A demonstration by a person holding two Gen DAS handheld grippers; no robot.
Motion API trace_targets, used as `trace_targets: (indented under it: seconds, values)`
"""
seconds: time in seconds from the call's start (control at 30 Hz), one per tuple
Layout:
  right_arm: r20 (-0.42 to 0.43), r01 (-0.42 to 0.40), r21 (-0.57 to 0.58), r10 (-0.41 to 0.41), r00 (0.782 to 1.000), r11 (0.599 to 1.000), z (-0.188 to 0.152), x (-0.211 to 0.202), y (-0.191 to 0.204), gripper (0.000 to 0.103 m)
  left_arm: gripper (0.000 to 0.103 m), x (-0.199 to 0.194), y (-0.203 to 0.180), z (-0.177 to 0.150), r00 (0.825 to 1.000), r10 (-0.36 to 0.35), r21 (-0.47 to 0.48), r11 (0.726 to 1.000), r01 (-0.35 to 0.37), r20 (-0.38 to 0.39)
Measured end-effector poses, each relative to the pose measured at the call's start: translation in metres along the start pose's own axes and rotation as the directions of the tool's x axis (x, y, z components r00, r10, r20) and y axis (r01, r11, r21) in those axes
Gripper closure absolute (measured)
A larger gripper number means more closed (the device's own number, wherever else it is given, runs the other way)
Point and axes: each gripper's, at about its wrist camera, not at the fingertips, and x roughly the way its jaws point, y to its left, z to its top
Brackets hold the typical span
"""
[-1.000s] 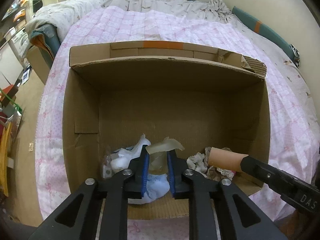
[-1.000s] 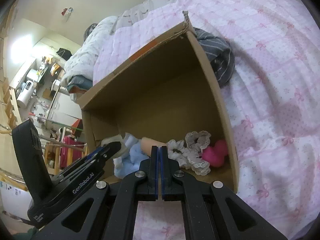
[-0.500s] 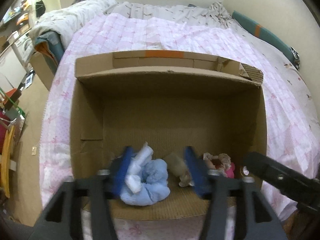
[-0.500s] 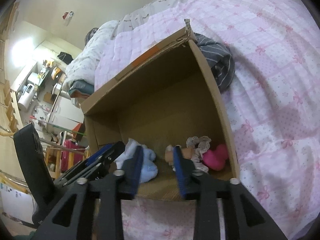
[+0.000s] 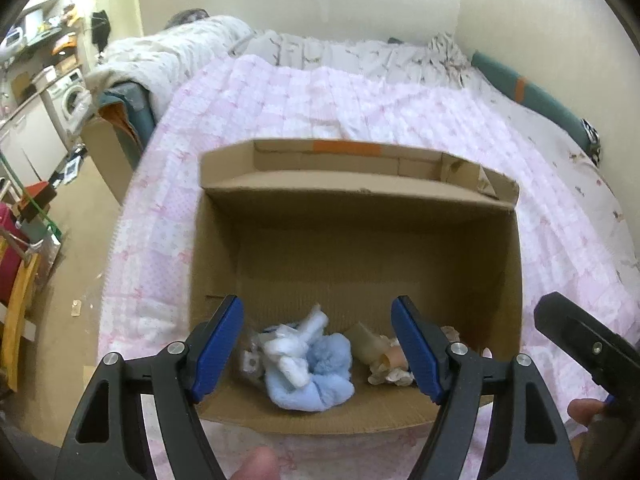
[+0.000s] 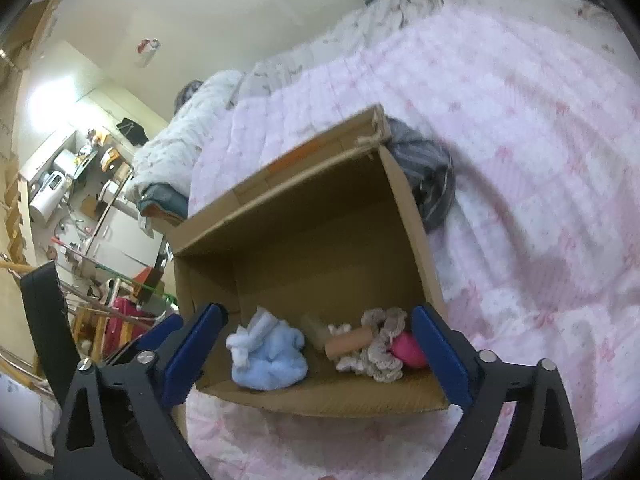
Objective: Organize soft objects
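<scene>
Cardboard box (image 5: 356,216) sits open-topped on the bed's pink quilt (image 5: 360,104), with one flap (image 5: 344,156) folded outward at its far side.

Left gripper (image 5: 318,350): its jaws have just been opening, and the blue fingers (image 5: 218,346) now stand released with nothing pressed between them. Seen through the gap, down on the box floor: a light blue fluffy cloth (image 5: 316,380) with a white cloth piece (image 5: 296,340) lying on top of it. At about 3 o'clock from the blue cloth lies a beige sock-like item (image 5: 370,342), touching or just beside it; I cannot tell which.

Right gripper (image 6: 316,354): its jaws have also just been opening and are now spread wide, holding nothing. The fingers (image 6: 438,356) frame the box contents without touching them. In this view the blue cloth (image 6: 272,360) lies at the near-left of the box floor. At 3 o'clock from it lies a tan cylindrical piece (image 6: 350,342) resting against a cream lace item (image 6: 380,356). A bright pink soft object (image 6: 408,350) sits in the near-right corner, partly hidden behind the right finger.

A dark grey striped garment (image 6: 430,176) lies crumpled on the quilt just outside the box, against its right wall at roughly 1 o'clock from the box centre.

Part of the right gripper's body (image 5: 580,340) shows at 4 o'clock in the left view. A fingertip (image 5: 258,460) of the person shows at the bottom edge.
</scene>
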Motion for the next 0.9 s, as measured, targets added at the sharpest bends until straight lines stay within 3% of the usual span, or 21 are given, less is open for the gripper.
trace_targets:
  seconds: [0.13, 0.27, 0.47, 0.6, 0.7, 0.9]
  values:
    - [0.060, 0.028, -0.063, -0.024, 0.998, 0.998, -0.004, -0.011, 0.012, 0.000, 0.028, -0.016, 0.011, -0.003, 0.999, 0.013, -0.019, 1.000, -0.012, 0.045]
    - [0.086, 0.063, -0.107, -0.054, 0.995, 0.992, -0.011, -0.018, 0.021, 0.000, 0.014, -0.029, 0.019, -0.007, 0.998, 0.021, -0.020, 1.000, -0.020, 0.059]
    - [0.091, 0.082, -0.127, -0.071, 0.993, 0.988, -0.023, -0.026, 0.027, 0.000, 0.014, -0.048, 0.040, -0.023, 0.998, 0.021, -0.020, 1.000, -0.020, 0.066]
    - [0.112, 0.109, -0.157, -0.092, 0.989, 0.982, -0.034, -0.034, 0.033, 0.000, 0.012, -0.058, 0.050, -0.044, 0.998, -0.017, 0.026, 1.000, 0.016, 0.065]
    - [0.099, 0.100, -0.159, -0.085, 0.991, 0.982, -0.044, -0.037, 0.035, 0.000, 0.012, -0.064, 0.057, -0.060, 0.998, 0.008, 0.049, 0.999, -0.011, 0.061]
    - [0.097, 0.132, -0.203, -0.114, 0.989, 0.970, -0.064, -0.041, 0.045, 0.000, 0.012, -0.085, 0.070, -0.082, 0.995, -0.014, 0.003, 1.000, 0.014, 0.101]
